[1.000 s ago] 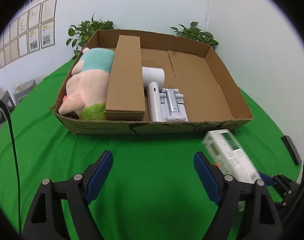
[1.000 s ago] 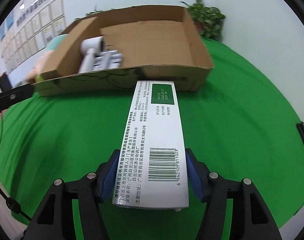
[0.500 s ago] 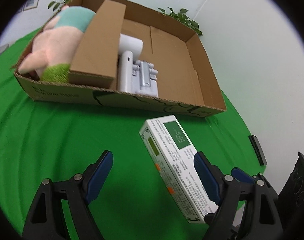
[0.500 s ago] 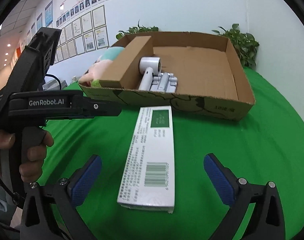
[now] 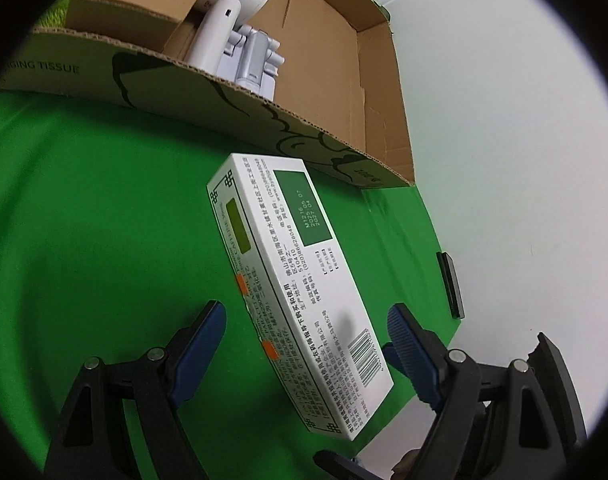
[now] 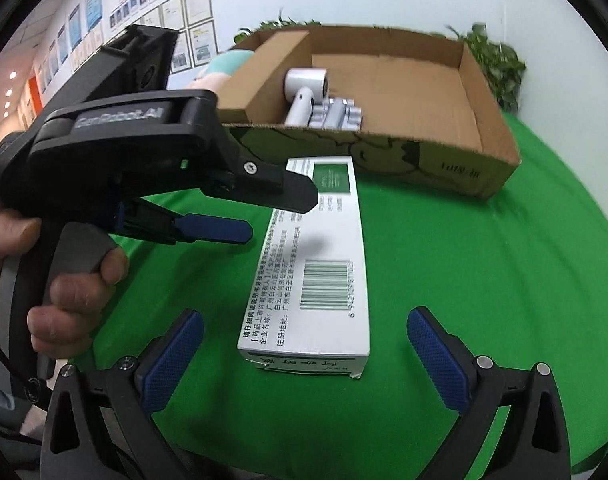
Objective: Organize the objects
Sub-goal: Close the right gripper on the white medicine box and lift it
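Green cloth, medicine box lying flat — left hand-held gripper tilted down astride it, right hand-held gripper spread wide, neither gripping.

Framed papers hang in rows on the far wall. Leafy green plants stand behind the table. A small black bar lies at the green cloth's edge.

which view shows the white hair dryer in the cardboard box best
The left wrist view: the white hair dryer is large and sharp there, its handle and barrel clear above the cardboard box wall. In the right wrist view it appears smaller and farther off, slightly blurred, with its lower handle hidden behind the box wall.
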A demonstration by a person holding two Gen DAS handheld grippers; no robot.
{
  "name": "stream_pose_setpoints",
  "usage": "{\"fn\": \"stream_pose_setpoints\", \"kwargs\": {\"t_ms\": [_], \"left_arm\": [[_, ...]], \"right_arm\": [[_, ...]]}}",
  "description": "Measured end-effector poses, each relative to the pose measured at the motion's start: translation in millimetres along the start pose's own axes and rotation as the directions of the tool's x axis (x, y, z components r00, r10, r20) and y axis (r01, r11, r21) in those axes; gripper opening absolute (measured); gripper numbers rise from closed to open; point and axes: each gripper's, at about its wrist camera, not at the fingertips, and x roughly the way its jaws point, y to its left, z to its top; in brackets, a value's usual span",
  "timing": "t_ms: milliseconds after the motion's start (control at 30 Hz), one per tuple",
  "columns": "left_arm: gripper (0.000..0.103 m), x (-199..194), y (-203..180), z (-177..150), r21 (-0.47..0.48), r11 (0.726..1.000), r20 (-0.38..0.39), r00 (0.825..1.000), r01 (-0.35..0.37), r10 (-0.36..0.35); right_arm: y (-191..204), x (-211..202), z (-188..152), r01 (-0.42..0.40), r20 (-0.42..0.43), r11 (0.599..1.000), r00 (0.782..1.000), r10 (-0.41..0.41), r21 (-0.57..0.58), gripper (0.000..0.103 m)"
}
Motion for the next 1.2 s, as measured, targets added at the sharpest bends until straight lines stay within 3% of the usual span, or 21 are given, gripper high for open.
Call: {"fn": "stream_pose_setpoints", "kwargs": {"t_ms": [133,200,267,400,600,833,1200], "left_arm": [[0.083,3.2,-1.2,-1.3,0.002,1.0,-0.001,1.0,0.02,-0.02],[0.083,4.8,-1.6,-2.8,0.003,1.0,-0.001,1.0,0.023,-0.023],[0.083,5.2,-1.6,-4.5,0.007,1.0,0.003,1.0,0.028,-0.028],[0.083,3.6,-1.1,-3.1,0.01,0.999,0.003,0.999,0.032,-0.032],[0.079,1.2,2.8,-3.6,0.0,1.0,0.008,1.0,0.021,-0.021],[0.05,-4.1,11.1,-6.7,-0.028,1.0,0.029,1.0,-0.009,0.01],[0.043,-26.4,0.4,-7.3,0.055,0.998,0.084,0.996,-0.026,0.022]], "right_arm": [[2.8,3.2,-2.9,-0.01,-0.01,1.0,1.0,0.01,-0.008,0.091],[5.0,4.7,-3.3,-0.008,-0.015,1.0,1.0,0.008,-0.013,0.08],[6.3,7.2,-4.3,0.019,-0.021,1.0,1.0,-0.02,-0.016,0.063],[3.5,8.2,-3.6,-0.021,-0.035,1.0,0.999,0.021,0.011,0.063],[-7.6,9.1,0.7,-0.143,-0.031,0.981,0.989,0.148,0.131,0.062],[1.0,9.1,-0.8,-0.117,-0.022,0.991,0.993,0.118,0.066,0.062],[8.5,5.9,2.3,-0.094,0.004,0.995,0.996,0.094,0.036,0.061]]}}
